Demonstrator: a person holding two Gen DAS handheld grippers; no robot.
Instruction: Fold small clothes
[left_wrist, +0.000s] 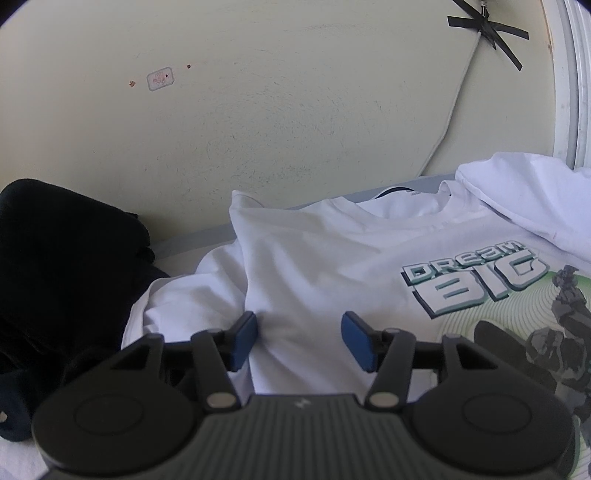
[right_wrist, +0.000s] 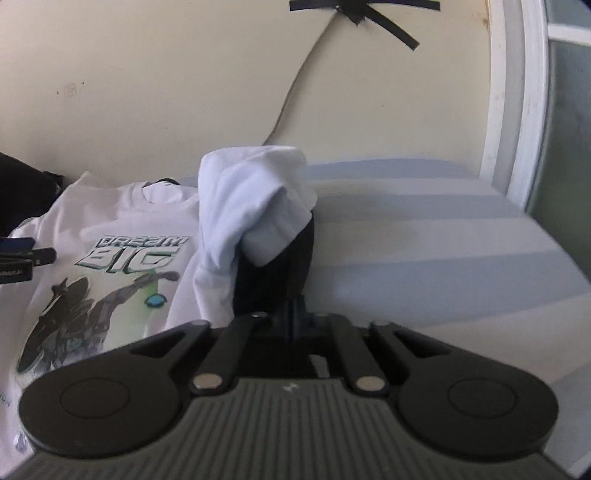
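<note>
Right wrist view: a white T-shirt (right_wrist: 122, 218) printed "DREAM BIG" is spread on a striped bed (right_wrist: 424, 236), its right sleeve (right_wrist: 255, 195) lifted and pinched in the closed jaws of the right gripper (right_wrist: 275, 240), while the left gripper (left_wrist: 299, 341) is held half open over the shirt's left side, gripping nothing, near dark clothes (left_wrist: 62, 258).

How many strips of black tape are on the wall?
3, all crossing at one spot where the white cable is fixed high on the wall: one roughly level strip and two slanted ones. The top edge crops them; more may be hidden.
</note>
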